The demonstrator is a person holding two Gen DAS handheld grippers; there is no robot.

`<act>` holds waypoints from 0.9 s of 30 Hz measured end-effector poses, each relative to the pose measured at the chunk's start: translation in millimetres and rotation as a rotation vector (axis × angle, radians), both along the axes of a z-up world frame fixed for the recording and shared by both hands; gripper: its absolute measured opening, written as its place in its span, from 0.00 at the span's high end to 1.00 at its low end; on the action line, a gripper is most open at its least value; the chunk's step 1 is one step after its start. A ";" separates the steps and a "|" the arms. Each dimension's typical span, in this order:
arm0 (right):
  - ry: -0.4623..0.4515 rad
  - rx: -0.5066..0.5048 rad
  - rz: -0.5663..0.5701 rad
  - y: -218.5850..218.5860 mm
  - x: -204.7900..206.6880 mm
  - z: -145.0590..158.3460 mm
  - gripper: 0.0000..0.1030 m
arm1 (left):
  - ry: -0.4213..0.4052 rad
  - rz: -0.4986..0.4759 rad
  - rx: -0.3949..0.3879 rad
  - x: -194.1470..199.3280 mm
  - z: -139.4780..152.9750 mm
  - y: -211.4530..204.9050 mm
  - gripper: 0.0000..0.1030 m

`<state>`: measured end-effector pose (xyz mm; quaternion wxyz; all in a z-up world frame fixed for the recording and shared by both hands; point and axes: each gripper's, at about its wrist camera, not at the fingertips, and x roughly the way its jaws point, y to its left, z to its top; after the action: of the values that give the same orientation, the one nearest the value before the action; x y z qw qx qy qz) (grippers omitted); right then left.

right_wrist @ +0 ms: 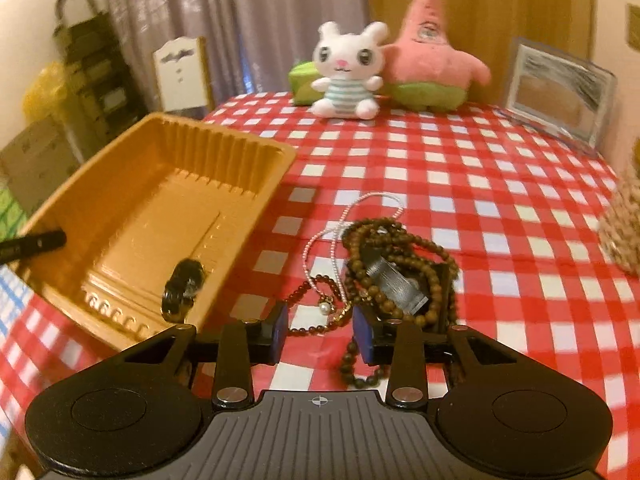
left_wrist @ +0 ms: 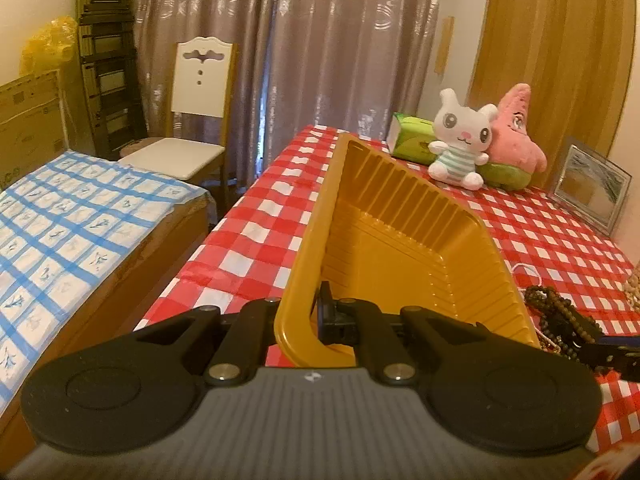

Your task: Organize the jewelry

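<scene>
A golden plastic tray (left_wrist: 400,220) stands tilted on the red-checked table, and my left gripper (left_wrist: 310,320) is shut on its near rim. In the right wrist view the tray (right_wrist: 160,200) holds one dark bracelet (right_wrist: 184,288); the left gripper's finger (right_wrist: 36,244) shows at its left rim. My right gripper (right_wrist: 322,334) is open just above a jewelry pile (right_wrist: 400,272) of brown bead strands around a dark box. A pink-white bead chain (right_wrist: 344,220) and a pearl pendant (right_wrist: 326,308) lie beside it. Dark red beads lie between the blue pads, untouched.
A white rabbit plush (right_wrist: 344,76), a pink star plush (right_wrist: 428,60), a green tissue box (right_wrist: 300,84) and a picture frame (right_wrist: 556,92) line the table's far side. A beige knitted item (right_wrist: 624,232) sits right. Left of the table stand a blue-checked bed (left_wrist: 72,216) and a chair (left_wrist: 192,128).
</scene>
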<state>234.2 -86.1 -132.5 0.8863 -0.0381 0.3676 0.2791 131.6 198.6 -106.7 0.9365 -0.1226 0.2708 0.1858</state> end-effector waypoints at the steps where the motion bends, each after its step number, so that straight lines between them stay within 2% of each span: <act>1: -0.011 -0.014 0.018 3.2 0.9 -2.8 0.66 | 0.001 0.009 0.003 -0.6 0.2 -1.3 0.95; 4: -0.037 -0.063 0.083 15.1 6.9 -11.2 0.81 | 0.005 0.037 0.005 -2.2 0.4 -2.9 0.95; 9: -0.034 -0.127 0.117 27.1 20.0 -30.0 0.88 | 0.007 0.069 0.008 -4.9 1.3 -5.8 0.95; 19: -0.031 -0.181 0.137 34.6 37.0 -44.3 0.92 | 0.009 0.096 -0.002 -3.4 1.8 -6.5 0.94; 27: -0.060 -0.214 0.166 38.4 34.3 -49.9 0.93 | 0.010 0.095 -0.001 -3.2 2.0 -6.2 0.94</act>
<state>268.5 -47.7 -182.4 0.8617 -0.1710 0.3642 0.3093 128.5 192.4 -104.7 0.9251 -0.1347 0.2696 0.2308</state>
